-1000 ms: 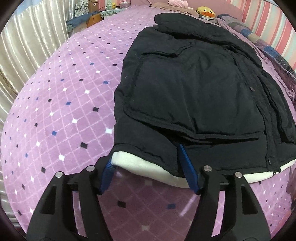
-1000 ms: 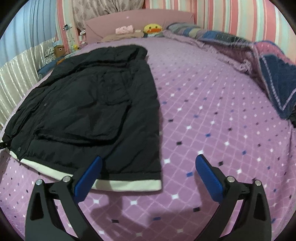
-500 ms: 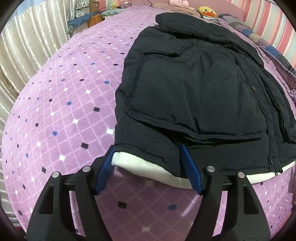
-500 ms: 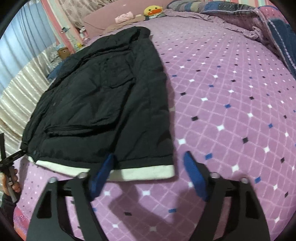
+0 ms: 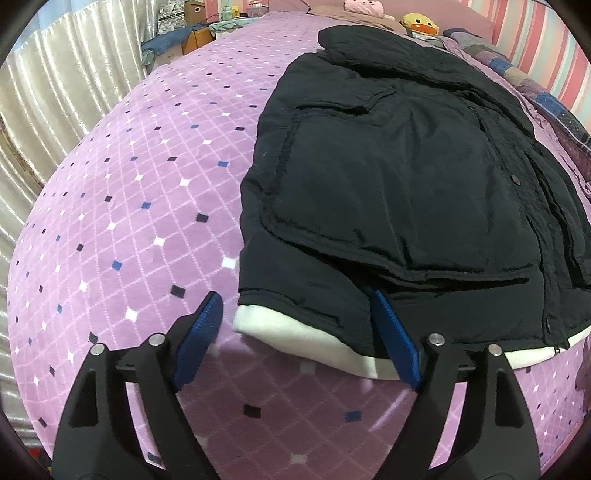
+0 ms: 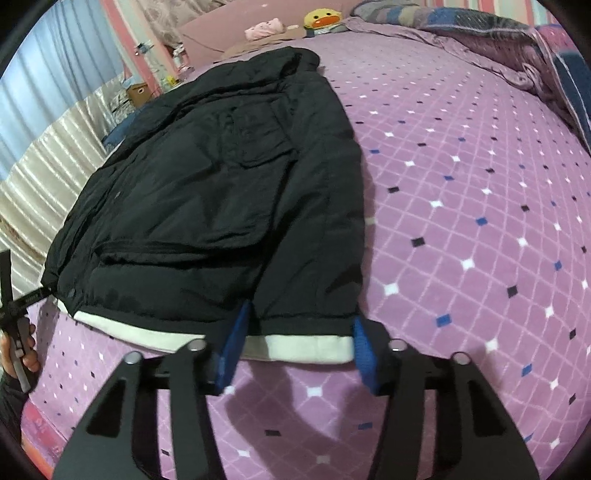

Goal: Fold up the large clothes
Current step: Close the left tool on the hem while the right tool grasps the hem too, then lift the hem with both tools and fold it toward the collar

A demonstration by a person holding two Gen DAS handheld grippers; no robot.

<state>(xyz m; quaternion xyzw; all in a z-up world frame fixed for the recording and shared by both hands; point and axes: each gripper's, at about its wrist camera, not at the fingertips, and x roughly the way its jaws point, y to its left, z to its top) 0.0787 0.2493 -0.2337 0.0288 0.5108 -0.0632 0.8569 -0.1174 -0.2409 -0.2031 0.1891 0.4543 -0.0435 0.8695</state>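
A black padded jacket [image 5: 399, 192] with a white lining along its hem [image 5: 295, 332] lies flat on the purple diamond-patterned bedspread [image 5: 147, 206]. My left gripper [image 5: 295, 332] straddles the hem's left corner. Its jaws are opening, and the left pad [image 5: 199, 332] stands clear of the cloth. In the right wrist view the jacket [image 6: 221, 192] fills the left half. My right gripper [image 6: 299, 347] is at the hem's right corner [image 6: 310, 349]. Its jaws are closing with the corner between them, and the cloth still lies flat.
Plush toys [image 6: 321, 18] sit by the pink headboard at the far end. A crumpled patchwork blanket [image 6: 517, 44] lies along the right side. A pale curtain [image 5: 55, 110] hangs past the bed's left edge, with boxes [image 5: 195, 33] beyond. A hand [image 6: 18, 350] shows at the left edge.
The left jaws have spread, so the left pad has come off the hem corner. The right gripper has tilted down onto the hem's right corner and its jaws have narrowed around it.
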